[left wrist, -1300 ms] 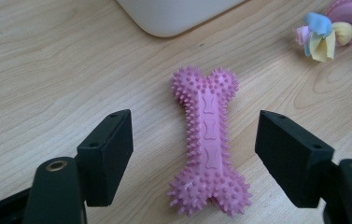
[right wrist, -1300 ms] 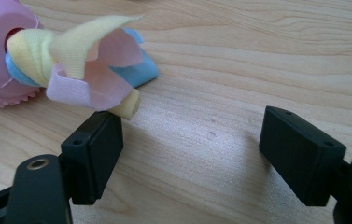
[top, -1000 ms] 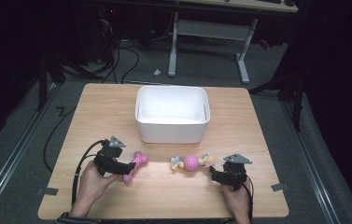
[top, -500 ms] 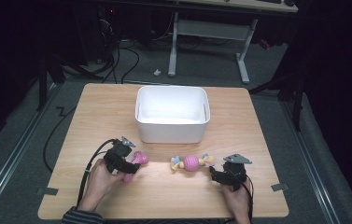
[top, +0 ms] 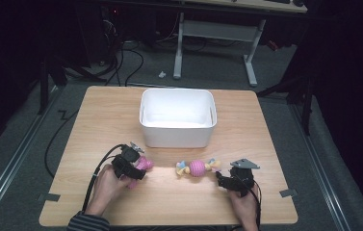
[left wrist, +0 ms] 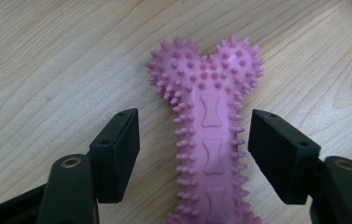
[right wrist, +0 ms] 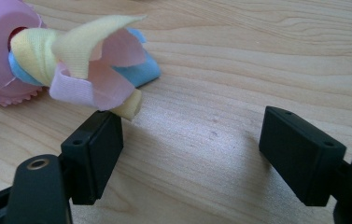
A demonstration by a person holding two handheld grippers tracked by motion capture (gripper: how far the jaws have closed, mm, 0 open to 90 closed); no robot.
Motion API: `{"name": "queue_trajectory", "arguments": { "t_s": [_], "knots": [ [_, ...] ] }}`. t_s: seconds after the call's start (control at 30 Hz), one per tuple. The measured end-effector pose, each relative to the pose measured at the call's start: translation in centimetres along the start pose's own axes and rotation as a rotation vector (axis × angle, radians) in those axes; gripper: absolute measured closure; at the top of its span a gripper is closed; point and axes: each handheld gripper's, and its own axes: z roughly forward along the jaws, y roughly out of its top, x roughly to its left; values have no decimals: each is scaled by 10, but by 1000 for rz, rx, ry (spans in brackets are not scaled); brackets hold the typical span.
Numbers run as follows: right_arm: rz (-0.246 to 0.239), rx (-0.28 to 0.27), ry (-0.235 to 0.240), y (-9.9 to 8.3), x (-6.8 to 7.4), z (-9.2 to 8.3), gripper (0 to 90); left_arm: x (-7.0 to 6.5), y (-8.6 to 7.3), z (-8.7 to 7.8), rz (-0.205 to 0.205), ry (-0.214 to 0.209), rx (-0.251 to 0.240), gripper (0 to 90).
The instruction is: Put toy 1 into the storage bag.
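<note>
The left gripper straddled a pink spiked bone toy on the table, jaws just closing, pads not yet touching; a centred squeeze looked best. The right gripper gaped empty beside a knotted ball toy, before the white bin.

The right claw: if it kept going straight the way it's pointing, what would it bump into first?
Probably the fabric knot of the pink toy, just off the right claw's left pad; bare table lies straight between.
</note>
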Motion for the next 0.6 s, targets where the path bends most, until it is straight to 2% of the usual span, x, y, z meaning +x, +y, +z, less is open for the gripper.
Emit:
{"name": "queue_trajectory", "arguments": {
  "t_s": [0.27, 0.6],
  "knots": [
    [1, 1, 0, 0, 0, 0, 218, 1, -2, 5, -1, -10, 15, 428],
    [-4, -1, -1, 0, 0, 0, 219, 1, -2, 5, 12, -40, -8, 529]
  ]
}}
